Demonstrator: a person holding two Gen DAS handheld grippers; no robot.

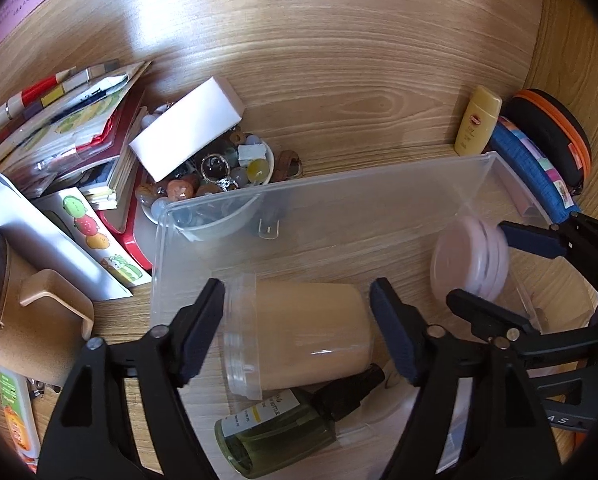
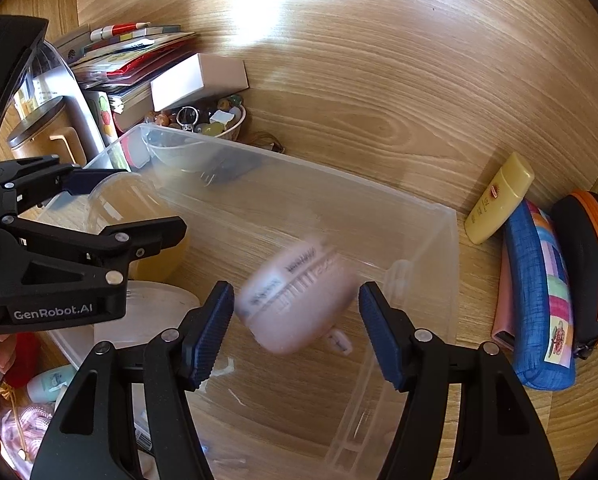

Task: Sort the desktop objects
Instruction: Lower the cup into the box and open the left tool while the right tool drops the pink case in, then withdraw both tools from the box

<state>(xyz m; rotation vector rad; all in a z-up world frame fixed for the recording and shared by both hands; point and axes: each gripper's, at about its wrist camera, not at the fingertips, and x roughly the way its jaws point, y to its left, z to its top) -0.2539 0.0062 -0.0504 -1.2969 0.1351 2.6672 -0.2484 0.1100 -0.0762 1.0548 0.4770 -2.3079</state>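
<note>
A clear plastic bin sits on the wooden desk. My left gripper is open around a tan bottle with a clear cap, lying on its side in the bin; its pads stand just off the bottle. A green glass bottle lies below it. My right gripper is open; a pink round jar is blurred between its fingers, free of the pads, over the bin. The jar also shows in the left wrist view, with the right gripper beside it.
A bowl of beads with a white box on it and a stack of books stand left of the bin. A yellow tube, blue pouch and black-orange case lie to the right. A brown mug is at left.
</note>
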